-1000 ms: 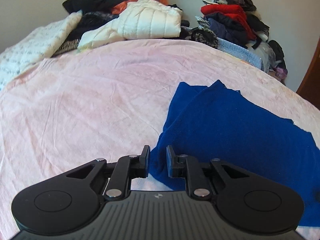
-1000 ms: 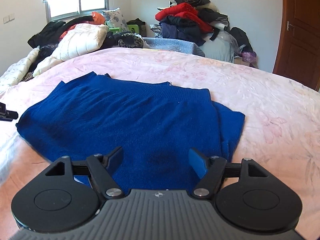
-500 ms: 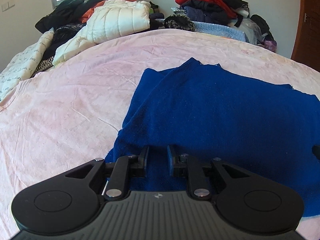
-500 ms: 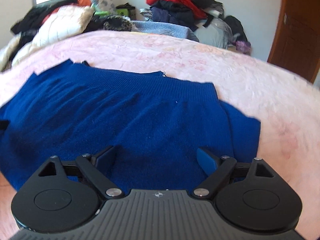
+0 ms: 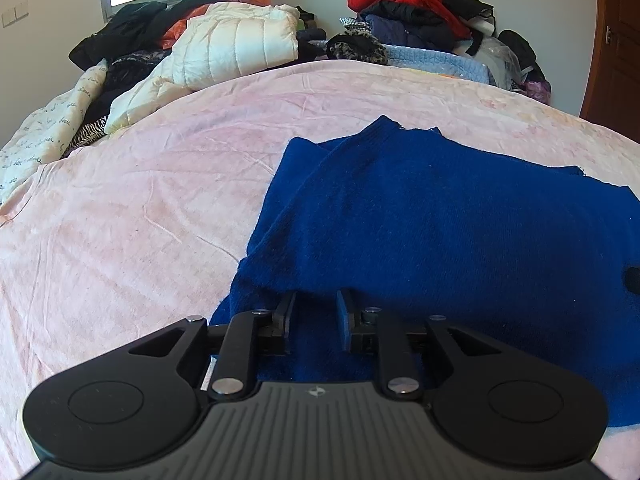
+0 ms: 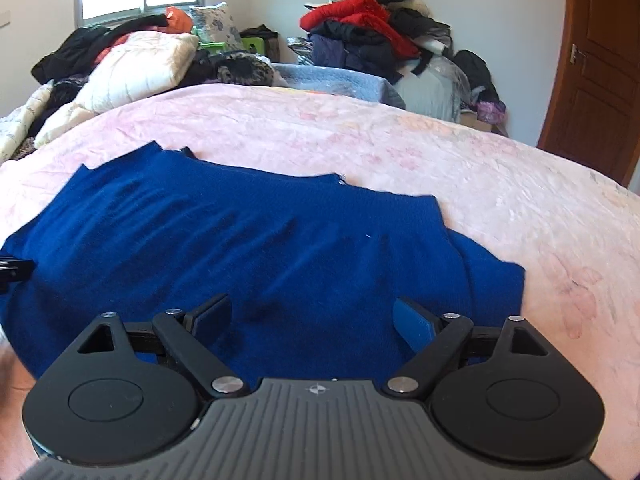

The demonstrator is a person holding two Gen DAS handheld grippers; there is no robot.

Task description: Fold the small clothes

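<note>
Blue garment flat on bed, long axis L-R.

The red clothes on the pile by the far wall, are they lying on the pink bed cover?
No, the red clothes sit atop a heap of dark garments beyond the pink bed cover, near the wall.
</note>
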